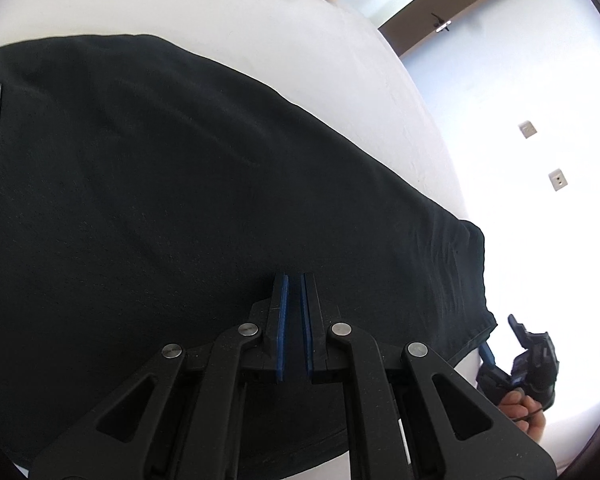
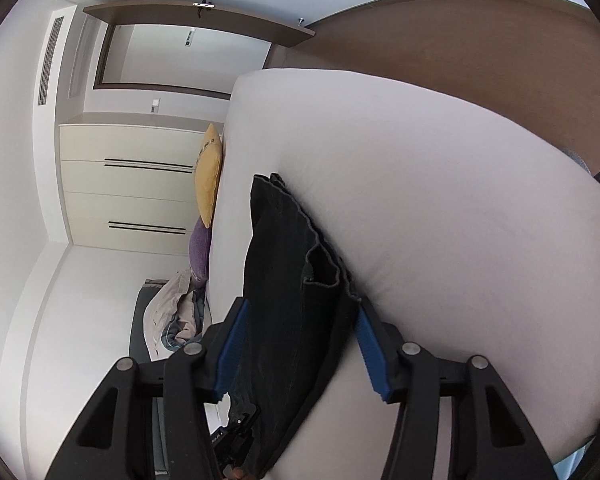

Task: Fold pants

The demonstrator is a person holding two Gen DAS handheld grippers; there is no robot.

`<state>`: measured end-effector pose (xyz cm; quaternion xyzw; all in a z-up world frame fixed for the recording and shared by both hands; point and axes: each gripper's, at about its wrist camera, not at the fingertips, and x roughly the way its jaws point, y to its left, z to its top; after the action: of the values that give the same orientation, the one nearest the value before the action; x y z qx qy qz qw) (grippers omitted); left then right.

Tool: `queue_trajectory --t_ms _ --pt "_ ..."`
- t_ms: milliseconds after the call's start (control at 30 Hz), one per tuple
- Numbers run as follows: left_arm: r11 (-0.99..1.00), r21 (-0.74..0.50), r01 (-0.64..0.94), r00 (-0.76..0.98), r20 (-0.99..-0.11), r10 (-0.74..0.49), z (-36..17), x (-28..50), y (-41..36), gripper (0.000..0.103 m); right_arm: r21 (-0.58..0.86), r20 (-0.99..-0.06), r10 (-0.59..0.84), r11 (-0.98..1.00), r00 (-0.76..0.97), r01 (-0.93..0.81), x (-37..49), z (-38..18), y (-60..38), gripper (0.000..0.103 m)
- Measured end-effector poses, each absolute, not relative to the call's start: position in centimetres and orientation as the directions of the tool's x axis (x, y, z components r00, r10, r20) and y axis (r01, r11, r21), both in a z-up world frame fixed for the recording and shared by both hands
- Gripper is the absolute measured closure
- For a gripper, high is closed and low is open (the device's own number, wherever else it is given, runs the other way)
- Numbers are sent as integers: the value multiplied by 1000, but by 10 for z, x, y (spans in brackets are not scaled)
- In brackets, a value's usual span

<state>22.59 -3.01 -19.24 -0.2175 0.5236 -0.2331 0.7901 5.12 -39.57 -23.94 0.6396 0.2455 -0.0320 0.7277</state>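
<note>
Black pants point(image 1: 180, 200) flat on bed point(image 1: 280, 28), ready to fold. Left hand-held gripper point(image 1: 293, 280) closed, seemingly empty; right hand-held gripper point(image 2: 300, 340) half-open, straddling the hem point(image 2: 320, 248) without gripping.

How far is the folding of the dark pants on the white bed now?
Done: the black denim pants lie flat and long on the white bedsheet. In hand: the right hand-held gripper straddles the hem end, jaws open, not pinching; the left hand-held gripper is shut above the cloth. Left: folding the length over.

We count one pair of pants point(image 1: 180, 184), one bed point(image 2: 440, 200), two pillows, one yellow point(image 2: 209, 178) and one purple point(image 2: 199, 254), and two tools point(image 1: 293, 280) point(image 2: 298, 316).
</note>
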Motion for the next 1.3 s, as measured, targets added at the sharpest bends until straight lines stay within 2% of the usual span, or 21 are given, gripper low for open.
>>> queue_trajectory --t_ms 100,200,267,367,567,733,833,933,1000,1133,1167,1233,1267,1300 --pt "770 -619 155 334 -700 -631 -197 223 -31 97 922 -386 265 137 884 362 55 -242 -398 55" --pt "767 -616 182 323 -699 -638 -196 224 -35 97 920 -391 260 132 883 368 62 -242 -399 63" --pt "776 -606 173 312 -714 -627 -201 225 -32 97 917 -400 260 128 879 379 61 -244 -399 75" --pt "744 -654 135 302 -688 -660 -214 228 -28 97 910 -415 259 135 872 393 59 -246 -400 88" --pt "699 -706 112 291 -650 -702 -224 229 -20 97 886 -459 241 201 855 418 63 -236 -398 90" --pt "697 -707 116 297 -645 -704 -228 227 -22 97 807 -534 197 408 822 427 84 -198 -379 90" --pt "686 -718 115 298 -634 -714 -230 228 -19 97 701 -563 205 631 800 332 115 -156 -333 90" --pt "678 -727 112 302 -625 -720 -232 226 -14 97 500 -614 273 861 741 97 148 -127 -240 90" --pt "671 -735 101 305 -619 -724 -232 226 -11 97 395 -671 326 917 666 -51 164 -133 -179 90" --pt "688 -721 84 310 -637 -705 -223 224 -6 97 215 -749 265 964 608 -156 169 -160 -118 90" --pt "688 -721 87 315 -635 -705 -219 223 -4 89 196 -753 254 967 607 -162 168 -163 -113 90" --pt "662 -745 87 320 -608 -726 -214 222 -1 59 186 -749 253 967 612 -172 165 -166 -110 90" --pt "629 -772 86 329 -574 -750 -210 221 1 31 175 -745 247 969 620 -175 164 -167 -110 90" --pt "614 -785 84 339 -557 -759 -205 222 2 14 166 -742 240 970 626 -176 164 -167 -111 90"
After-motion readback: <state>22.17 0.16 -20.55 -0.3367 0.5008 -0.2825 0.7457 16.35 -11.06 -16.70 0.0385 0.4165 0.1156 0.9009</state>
